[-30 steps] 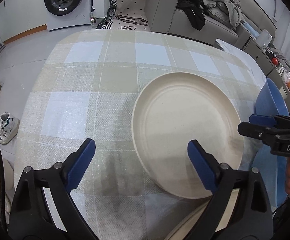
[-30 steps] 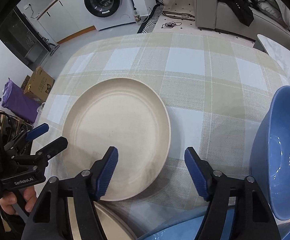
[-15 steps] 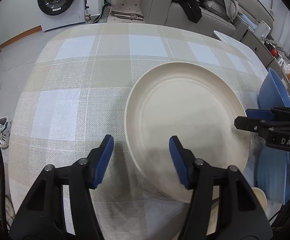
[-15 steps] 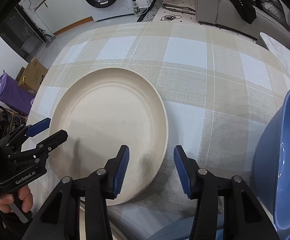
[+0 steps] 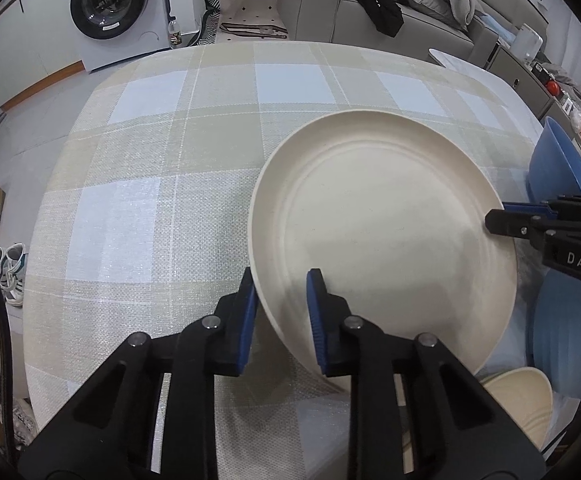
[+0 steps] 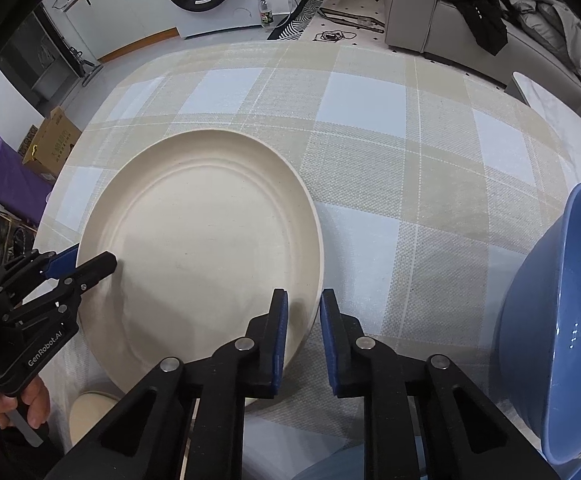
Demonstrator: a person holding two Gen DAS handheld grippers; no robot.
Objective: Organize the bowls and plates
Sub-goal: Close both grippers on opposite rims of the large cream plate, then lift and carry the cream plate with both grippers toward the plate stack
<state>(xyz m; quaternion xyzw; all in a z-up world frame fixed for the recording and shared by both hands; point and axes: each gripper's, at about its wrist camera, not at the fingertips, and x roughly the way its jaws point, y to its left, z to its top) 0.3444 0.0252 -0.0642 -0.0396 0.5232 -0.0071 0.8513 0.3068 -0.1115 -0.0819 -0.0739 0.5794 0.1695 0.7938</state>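
Note:
A large cream plate [image 5: 382, 220] is lifted and tilted above the checked tablecloth [image 5: 162, 168]; it also shows in the right wrist view [image 6: 202, 248]. My left gripper [image 5: 280, 300] is shut on the plate's left rim. My right gripper [image 6: 303, 320] is shut on the plate's right rim. Each gripper shows in the other's view, the right one [image 5: 506, 218] and the left one [image 6: 86, 262]. A blue bowl [image 6: 558, 320] stands at the right, also in the left wrist view [image 5: 558, 168].
A second cream dish [image 5: 522, 404] lies under the held plate near the front edge, also in the right wrist view [image 6: 90, 416]. A blue plate [image 5: 562, 328] lies at the right. A washing machine [image 5: 110, 4] and a sofa [image 5: 410, 12] stand beyond the table.
Both grippers closed from wide open onto opposite rims of the cream plate, and the plate has risen off the cloth, tilted.

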